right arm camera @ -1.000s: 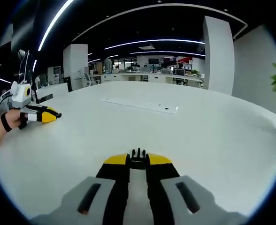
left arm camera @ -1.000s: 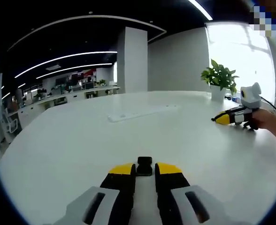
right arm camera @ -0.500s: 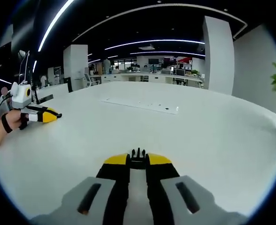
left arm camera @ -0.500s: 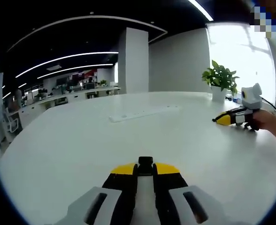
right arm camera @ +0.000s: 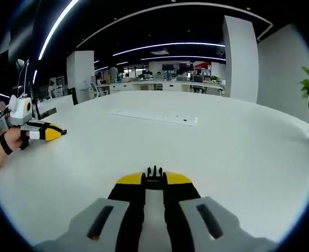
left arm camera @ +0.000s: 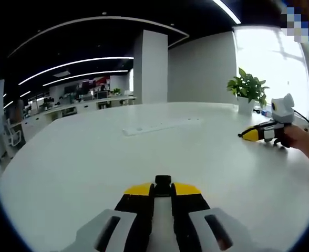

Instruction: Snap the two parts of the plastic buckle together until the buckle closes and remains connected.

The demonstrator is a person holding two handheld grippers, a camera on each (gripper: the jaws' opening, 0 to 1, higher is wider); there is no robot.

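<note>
Left gripper (left arm camera: 163, 190) low over a wide white surface (left arm camera: 91, 157), jaws nearly closed on a black buckle socket (left arm camera: 163, 185) pinched between the yellow tips. Further right, right gripper (right arm camera: 154, 179) likewise low over the surface, jaws drawn in tight around the black pronged buckle part (right arm camera: 154, 176), prongs poking forward past the tips. Well apart, each gripper's yellow nose aimed toward the other. Potted plant (left arm camera: 247, 89) at the far edge.
</note>
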